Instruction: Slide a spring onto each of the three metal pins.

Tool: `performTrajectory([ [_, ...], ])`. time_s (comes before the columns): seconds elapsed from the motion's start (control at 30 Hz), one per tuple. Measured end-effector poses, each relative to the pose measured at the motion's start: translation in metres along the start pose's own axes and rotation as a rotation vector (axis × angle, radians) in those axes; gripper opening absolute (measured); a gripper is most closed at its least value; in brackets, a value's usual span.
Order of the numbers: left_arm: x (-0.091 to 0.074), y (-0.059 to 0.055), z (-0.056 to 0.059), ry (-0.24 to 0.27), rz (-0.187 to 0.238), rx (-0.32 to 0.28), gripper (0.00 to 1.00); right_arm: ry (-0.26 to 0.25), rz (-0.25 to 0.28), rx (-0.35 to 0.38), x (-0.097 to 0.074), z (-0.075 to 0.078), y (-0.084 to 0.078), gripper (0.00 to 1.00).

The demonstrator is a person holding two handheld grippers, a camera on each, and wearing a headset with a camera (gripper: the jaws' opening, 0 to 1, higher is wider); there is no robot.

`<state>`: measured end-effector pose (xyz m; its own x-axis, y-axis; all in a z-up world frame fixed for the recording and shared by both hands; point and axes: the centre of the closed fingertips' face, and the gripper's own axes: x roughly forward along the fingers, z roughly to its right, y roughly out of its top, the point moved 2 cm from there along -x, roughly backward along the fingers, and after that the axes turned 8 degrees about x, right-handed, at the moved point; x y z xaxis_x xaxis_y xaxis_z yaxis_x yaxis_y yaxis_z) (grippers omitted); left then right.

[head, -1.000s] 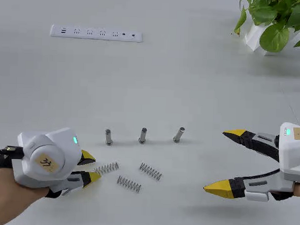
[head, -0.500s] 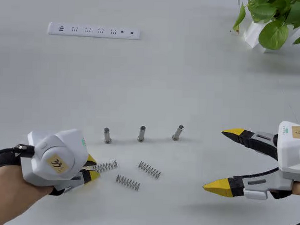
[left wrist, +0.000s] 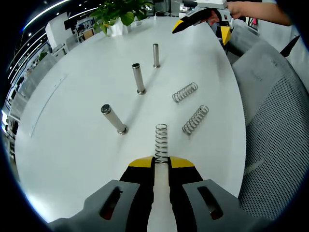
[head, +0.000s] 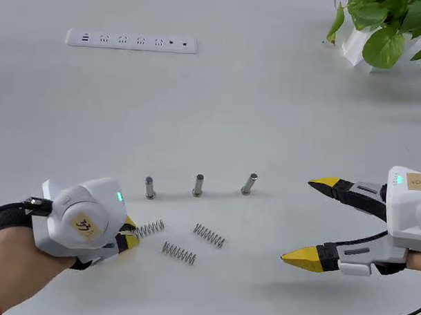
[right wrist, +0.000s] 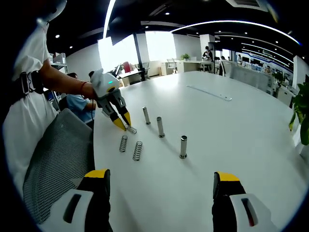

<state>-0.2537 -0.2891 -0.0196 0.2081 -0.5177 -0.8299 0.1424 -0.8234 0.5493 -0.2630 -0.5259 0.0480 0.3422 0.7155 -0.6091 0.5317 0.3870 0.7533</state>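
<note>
Three metal pins stand in a row on the white table: left, middle and right. Three springs lie in front of them. My left gripper is shut on the near end of the left spring; in the left gripper view the jaws pinch that spring just short of the nearest pin. The other two springs lie loose. My right gripper hovers open to the right of the pins, holding nothing.
A white power strip lies at the far side of the table. A potted plant stands at the far right corner. A mesh chair sits beyond the table's near edge.
My left gripper has slid toward the left spring and its jaws have come together on the spring's end. The right gripper has barely shifted.
</note>
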Motion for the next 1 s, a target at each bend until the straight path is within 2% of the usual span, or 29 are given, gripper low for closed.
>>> performTrajectory([
  [0.6, -0.005, 0.001, 0.001, -0.003, 0.018, -0.017, 0.07, 0.005, 0.002, 0.002, 0.001, -0.004, 0.002, 0.87],
  [0.77, -0.014, 0.004, 0.002, 0.006, 0.050, -0.038, 0.07, 0.006, 0.005, -0.007, -0.001, -0.005, 0.008, 0.87],
  [0.93, -0.025, 0.011, 0.002, 0.019, 0.100, -0.068, 0.07, 0.016, 0.011, -0.030, -0.004, -0.008, 0.019, 0.86],
  [1.0, -0.030, 0.017, 0.003, 0.026, 0.133, -0.084, 0.07, 0.020, 0.013, -0.044, -0.005, -0.010, 0.026, 0.84],
])
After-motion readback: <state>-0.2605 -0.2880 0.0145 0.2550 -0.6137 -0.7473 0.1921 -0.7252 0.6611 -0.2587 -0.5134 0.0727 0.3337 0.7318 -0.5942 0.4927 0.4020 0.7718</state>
